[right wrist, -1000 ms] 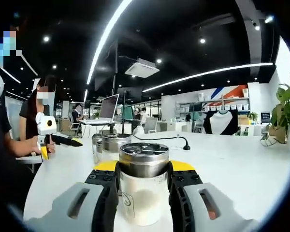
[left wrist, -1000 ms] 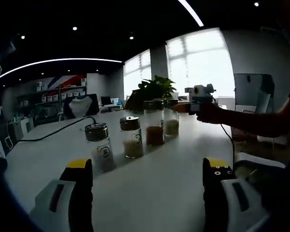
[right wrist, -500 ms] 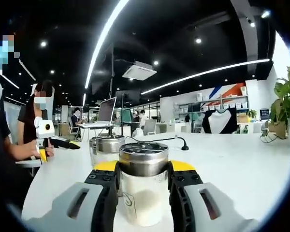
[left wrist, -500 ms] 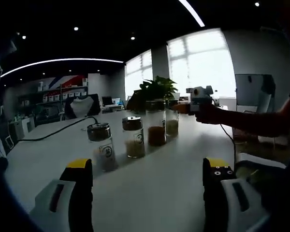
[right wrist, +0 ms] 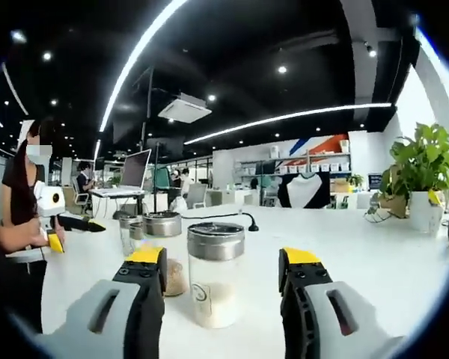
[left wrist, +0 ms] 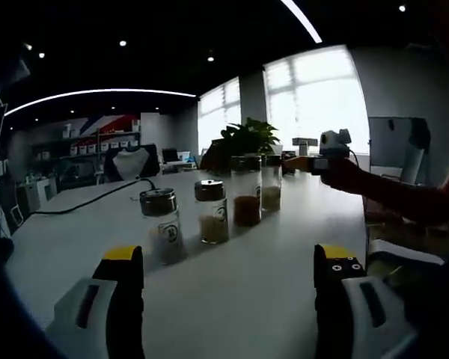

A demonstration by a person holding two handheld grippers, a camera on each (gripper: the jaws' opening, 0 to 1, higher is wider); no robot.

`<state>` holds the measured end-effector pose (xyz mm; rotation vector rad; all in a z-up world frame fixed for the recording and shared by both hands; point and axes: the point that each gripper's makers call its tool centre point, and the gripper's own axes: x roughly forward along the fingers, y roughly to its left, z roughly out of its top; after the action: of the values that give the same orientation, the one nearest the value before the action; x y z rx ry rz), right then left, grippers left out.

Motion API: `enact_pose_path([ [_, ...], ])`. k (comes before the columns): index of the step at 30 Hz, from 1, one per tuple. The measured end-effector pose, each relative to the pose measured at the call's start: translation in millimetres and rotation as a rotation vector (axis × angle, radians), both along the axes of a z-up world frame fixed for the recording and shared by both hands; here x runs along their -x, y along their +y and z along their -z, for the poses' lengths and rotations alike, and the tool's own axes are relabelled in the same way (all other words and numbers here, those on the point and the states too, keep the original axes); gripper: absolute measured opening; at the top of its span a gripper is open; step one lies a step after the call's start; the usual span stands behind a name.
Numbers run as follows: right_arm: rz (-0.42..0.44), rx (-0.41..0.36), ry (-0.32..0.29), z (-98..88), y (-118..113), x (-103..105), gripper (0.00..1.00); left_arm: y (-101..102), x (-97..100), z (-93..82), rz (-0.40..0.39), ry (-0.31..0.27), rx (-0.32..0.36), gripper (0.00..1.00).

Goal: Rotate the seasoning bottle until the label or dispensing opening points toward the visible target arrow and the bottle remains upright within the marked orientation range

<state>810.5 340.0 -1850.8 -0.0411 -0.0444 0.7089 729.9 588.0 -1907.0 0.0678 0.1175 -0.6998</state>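
While its jaws stand apart, right gripper (right wrist: pixel 221 262) around the upright seasoning bottle (right wrist: pixel 215 273), nothing held

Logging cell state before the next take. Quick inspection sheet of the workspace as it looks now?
Surface: white table, bare around the bottles.
Job's things: seasoning bottle with a steel cap, pale contents, upright between the right tool's jaws with a gap on each side. No target arrow or orientation marks seen.
Clutter: three more bottles in a row with it on the table; potted plant.
Grippers: right tool open around the seasoning bottle; left tool open, holding nothing, short of the row.
Cables: black cable running across the table.
Surroundings: office with shelving, windows, ceiling light strips, people at desks.
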Motion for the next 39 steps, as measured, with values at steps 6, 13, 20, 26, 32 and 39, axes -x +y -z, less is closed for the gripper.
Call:
enact_pose_path([
  [6,0.010,-0.082,0.018,-0.1,3.2,29.9,0.78,1.7,1.5,-1.0,-0.008,-0.001,0.002,1.00],
  [13,0.020,-0.084,0.002,3.8,10.9,56.9,0.83,3.6,3.7,-3.3,-0.018,-0.007,0.009,1.00],
  [20,-0.044,-0.027,0.047,15.6,36.5,61.3,0.89,14.7,14.1,-6.7,-0.054,-0.019,0.023,1.00],
  [26,-0.084,0.014,0.062,25.2,57.1,72.4,0.99,9.6,28.3,-6.5,-0.071,-0.027,0.039,1.00],
  [32,-0.076,0.039,0.072,28.1,52.2,82.4,0.99,2.5,33.6,-7.1,-0.072,-0.031,0.019,1.00],
  [39,-0.044,0.039,0.080,27.8,32.1,90.0,0.99,-4.6,32.8,-8.1,-0.081,-0.030,0.024,1.00],
])
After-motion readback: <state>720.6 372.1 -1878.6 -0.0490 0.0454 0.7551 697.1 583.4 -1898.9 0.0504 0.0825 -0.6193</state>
